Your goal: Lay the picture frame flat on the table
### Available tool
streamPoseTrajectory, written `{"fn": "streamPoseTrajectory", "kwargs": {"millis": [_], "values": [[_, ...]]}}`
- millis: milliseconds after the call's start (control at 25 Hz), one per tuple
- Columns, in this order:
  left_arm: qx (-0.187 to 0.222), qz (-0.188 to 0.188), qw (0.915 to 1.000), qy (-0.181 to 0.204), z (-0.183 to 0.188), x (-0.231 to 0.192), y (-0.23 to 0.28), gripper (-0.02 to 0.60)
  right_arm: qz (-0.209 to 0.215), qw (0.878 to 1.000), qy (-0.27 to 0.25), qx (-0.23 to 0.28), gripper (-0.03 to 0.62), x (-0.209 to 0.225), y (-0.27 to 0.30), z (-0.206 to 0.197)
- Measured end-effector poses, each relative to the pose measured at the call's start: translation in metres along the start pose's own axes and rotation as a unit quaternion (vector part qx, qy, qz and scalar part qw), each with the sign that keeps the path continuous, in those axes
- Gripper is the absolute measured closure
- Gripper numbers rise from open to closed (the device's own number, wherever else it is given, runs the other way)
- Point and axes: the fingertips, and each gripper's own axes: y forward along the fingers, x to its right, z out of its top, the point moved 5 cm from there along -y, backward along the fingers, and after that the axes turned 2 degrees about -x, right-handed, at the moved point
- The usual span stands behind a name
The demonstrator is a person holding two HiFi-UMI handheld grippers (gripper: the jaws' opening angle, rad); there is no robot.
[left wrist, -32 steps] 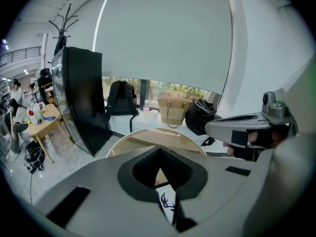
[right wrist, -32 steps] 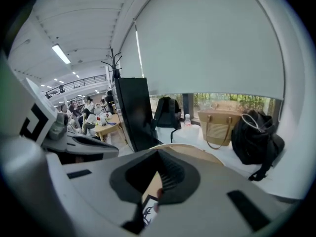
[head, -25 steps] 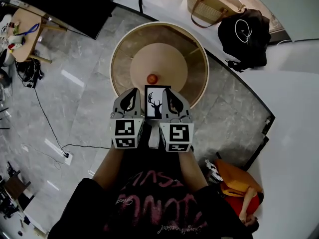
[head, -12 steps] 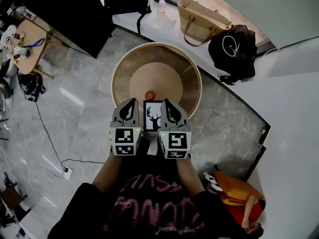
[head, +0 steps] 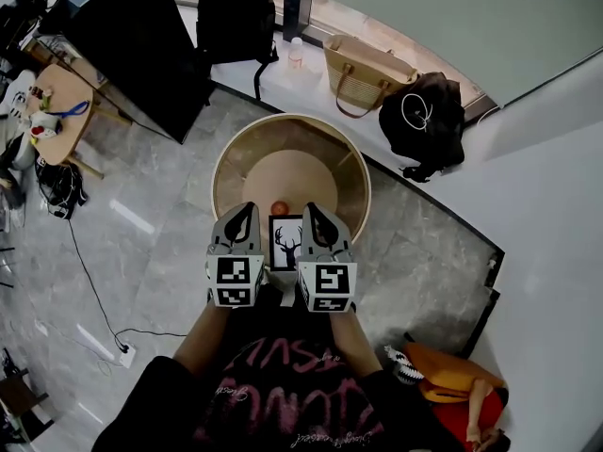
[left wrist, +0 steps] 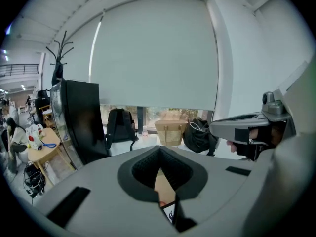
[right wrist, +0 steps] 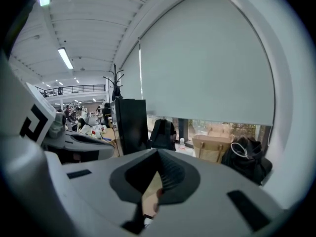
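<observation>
The person stands at the near side of the round table (head: 226, 163) with both tools held out side by side, and the picture frame (head: 285, 242), the one with the deer silhouette, sits between them over the table's near edge. The left gripper (head: 243, 220) takes the frame's left side and the right gripper (head: 317, 218) its right side. In each gripper view the jaws are drawn in to a narrow slit, with a dark edge of the frame caught low in it, so I'd say both are clenched on the frame rather than released. Its face turns up towards the person, so it looks tipped well back. I can't tell from here whether its bottom edge touches the tabletop or hangs just above it. A small orange-red fruit (head: 279, 208) lies on the table just beyond the frame's far edge. To my eye the job is underway but not finished: the frame is in hand over the table, and it still has to be set down flat and both grips let go
</observation>
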Motion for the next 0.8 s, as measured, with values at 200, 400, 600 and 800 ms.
{"fn": "streamPoseTrajectory", "kwargs": {"millis": [200,400,600,800], "values": [[0.024,-0.002,0.9996,0.011,0.02,-0.003,-0.013,0.572,-0.007,1.0,-0.013,0.017,0.574,-0.003,-0.01,0.019],[0.045,0.004,0.9989,0.012,0.037,-0.01,-0.023,0.572,-0.011,0.999,-0.019,0.033,0.574,-0.006,-0.016,0.035],[0.072,0.007,0.9972,0.02,0.056,-0.014,-0.033,0.572,-0.018,0.998,-0.025,0.052,0.574,-0.006,-0.025,0.049],[0.104,0.009,0.9941,0.029,0.084,-0.021,-0.037,0.572,-0.035,0.996,-0.032,0.071,0.574,-0.001,-0.029,0.072]]}}
